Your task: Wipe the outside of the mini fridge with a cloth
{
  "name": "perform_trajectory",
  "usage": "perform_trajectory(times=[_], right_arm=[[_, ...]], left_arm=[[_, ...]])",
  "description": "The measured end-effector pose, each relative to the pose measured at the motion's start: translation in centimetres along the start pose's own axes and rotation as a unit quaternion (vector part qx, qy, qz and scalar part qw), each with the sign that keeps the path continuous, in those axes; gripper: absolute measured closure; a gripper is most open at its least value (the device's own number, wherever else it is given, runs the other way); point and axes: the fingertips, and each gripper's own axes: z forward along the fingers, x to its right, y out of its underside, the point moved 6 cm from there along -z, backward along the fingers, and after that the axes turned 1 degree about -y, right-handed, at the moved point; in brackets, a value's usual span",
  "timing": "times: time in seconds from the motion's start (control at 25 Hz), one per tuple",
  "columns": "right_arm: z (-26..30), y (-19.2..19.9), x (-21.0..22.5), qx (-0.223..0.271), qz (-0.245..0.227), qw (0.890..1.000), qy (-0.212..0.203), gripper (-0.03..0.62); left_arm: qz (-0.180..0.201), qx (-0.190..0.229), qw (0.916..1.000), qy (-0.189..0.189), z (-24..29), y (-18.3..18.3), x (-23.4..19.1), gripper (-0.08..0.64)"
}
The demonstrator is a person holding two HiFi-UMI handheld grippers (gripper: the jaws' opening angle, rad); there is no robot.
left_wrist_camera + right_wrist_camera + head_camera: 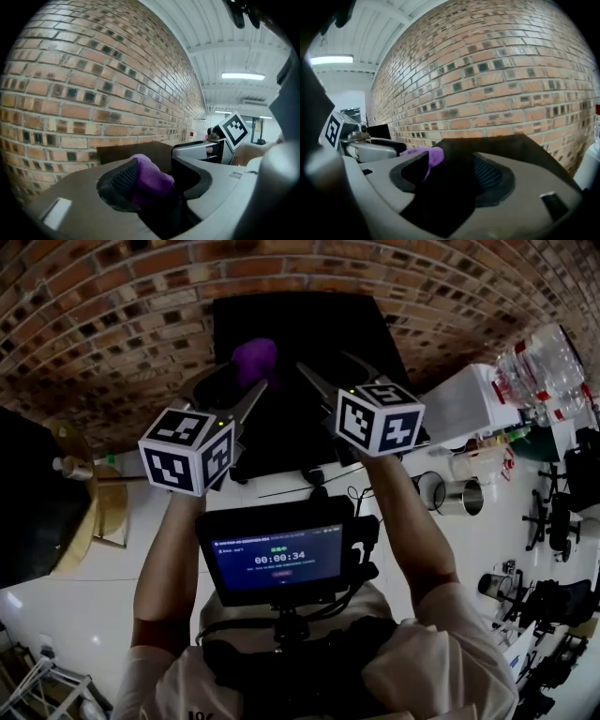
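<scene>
The black mini fridge [309, 334] stands against the brick wall, and both grippers hover over its top. A bunched purple cloth [255, 360] sits at the tips of my left gripper [249, 377]. In the left gripper view the cloth [150, 180] lies between the wide-apart jaws of the left gripper [149, 176]. It leans on the ribbed left pad [125, 177], and a dark gap shows beside the other jaw. My right gripper [326, 371] is open just right of the cloth. In its own view the right gripper [451, 176] has nothing between its jaws, and the cloth [423, 155] shows past the left one.
A brick wall [112, 324] runs behind the fridge. A white box [469, 399] and clear bottles [539, 367] stand to the right. Metal cups [450, 493] and cables lie on the white floor [525, 549]. A dark round object [37, 493] is at the left.
</scene>
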Motion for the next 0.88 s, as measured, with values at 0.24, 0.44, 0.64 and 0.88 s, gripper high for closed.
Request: perform_trajectory(times=[0.24, 0.44, 0.64, 0.88], right_arm=[[-0.1, 0.8, 0.7, 0.001, -0.072, 0.997, 0.012, 0.290], [0.3, 1.1, 0.3, -0.015, -0.072, 0.997, -0.013, 0.324], [0.5, 0.8, 0.4, -0.020, -0.073, 0.997, -0.020, 0.322], [0.3, 1.2, 0.2, -0.028, -0.079, 0.996, -0.033, 0.298]], left_arm=[[0.060, -0.049, 0.9960, -0.044, 2.1, 0.2, -0.5, 0.328], [0.083, -0.091, 0.9917, -0.038, 3.3, 1.0, -0.8, 0.328], [0.100, -0.120, 0.9873, -0.028, 4.2, 0.9, -0.9, 0.330], [0.089, -0.149, 0.9846, -0.025, 4.5, 1.7, -0.5, 0.341]])
